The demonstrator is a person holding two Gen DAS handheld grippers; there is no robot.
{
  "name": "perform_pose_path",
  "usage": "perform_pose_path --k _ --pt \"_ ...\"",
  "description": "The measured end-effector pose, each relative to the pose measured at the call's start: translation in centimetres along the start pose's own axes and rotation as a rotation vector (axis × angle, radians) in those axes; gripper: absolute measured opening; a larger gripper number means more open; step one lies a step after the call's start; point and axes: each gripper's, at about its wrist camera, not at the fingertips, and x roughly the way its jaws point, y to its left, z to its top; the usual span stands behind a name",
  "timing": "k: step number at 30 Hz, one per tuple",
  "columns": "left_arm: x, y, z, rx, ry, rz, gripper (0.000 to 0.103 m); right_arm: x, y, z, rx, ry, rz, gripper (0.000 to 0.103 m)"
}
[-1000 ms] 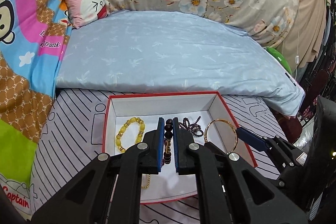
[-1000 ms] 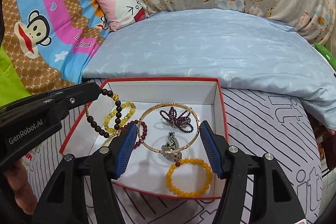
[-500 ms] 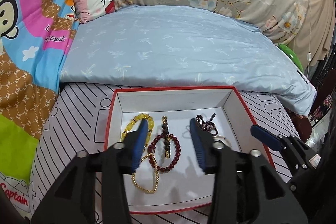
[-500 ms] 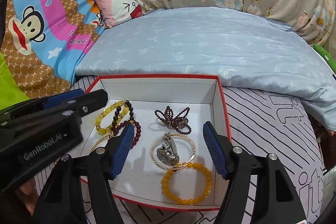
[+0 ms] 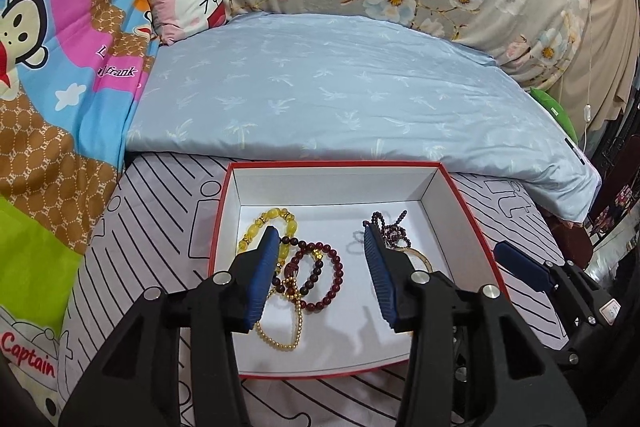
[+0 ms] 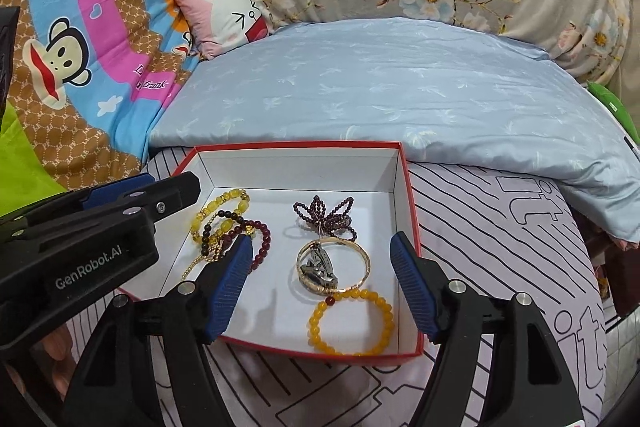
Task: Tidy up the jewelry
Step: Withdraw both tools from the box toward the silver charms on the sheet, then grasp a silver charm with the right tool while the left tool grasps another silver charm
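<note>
A bed with a striped white sheet (image 5: 152, 227) carried the scene, with a light blue quilt (image 5: 340, 99) behind and a cartoon monkey blanket (image 6: 72, 39) at the left edge. On the sheet, just in front of the quilt, stood a red box (image 5: 472, 223) with a white inside, and all the jewelry lay in it.

The left gripper (image 5: 320, 277) hovered above the box with its fingers apart and nothing between them. Its view showed the left side of the box well: a yellow bead bracelet (image 5: 276, 223) near the far left corner, a dark red bead bracelet (image 5: 326, 279) beside it, touching a thin gold bead chain (image 5: 286, 331) that ran toward the near edge. The right finger hid most of the right side; only a purple bead cluster (image 5: 390, 227) and a bit of gold bangle showed there.

The right gripper (image 6: 322, 281) also had its fingers wide apart, holding nothing. Its view gave what the other missed: the gold bangle (image 6: 360, 259) whole, with a small metal charm (image 6: 318, 265) lying inside it, and an orange bead bracelet (image 6: 352, 323) near the near right corner, touching the bangle. The left gripper's body covered the near left corner of the box in this view.
</note>
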Motion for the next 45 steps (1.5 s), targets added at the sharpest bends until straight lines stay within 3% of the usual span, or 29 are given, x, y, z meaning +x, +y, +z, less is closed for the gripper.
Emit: perform_pose_path --k 15,23,30,33,45 --pt "-6.3 1.8 -4.5 -0.026 0.0 0.021 0.042 -6.9 0.2 -4.8 0.005 0.002 0.007 0.068" --pt "-8.3 2.0 -9.2 -0.029 0.042 0.043 0.053 -9.1 0.3 -9.8 0.012 0.06 0.006 0.068" --pt "-8.8 2.8 -14.0 -0.04 0.108 0.071 0.059 -8.1 0.8 -13.7 0.009 0.127 -0.005 0.067" --pt "-8.8 3.2 -15.7 -0.042 0.133 0.086 0.062 -7.5 1.1 -14.7 0.005 0.146 -0.003 0.064" --pt "-9.6 2.8 -19.0 -0.03 0.173 0.068 0.067 -5.3 2.1 -15.3 -0.019 0.187 -0.01 0.033"
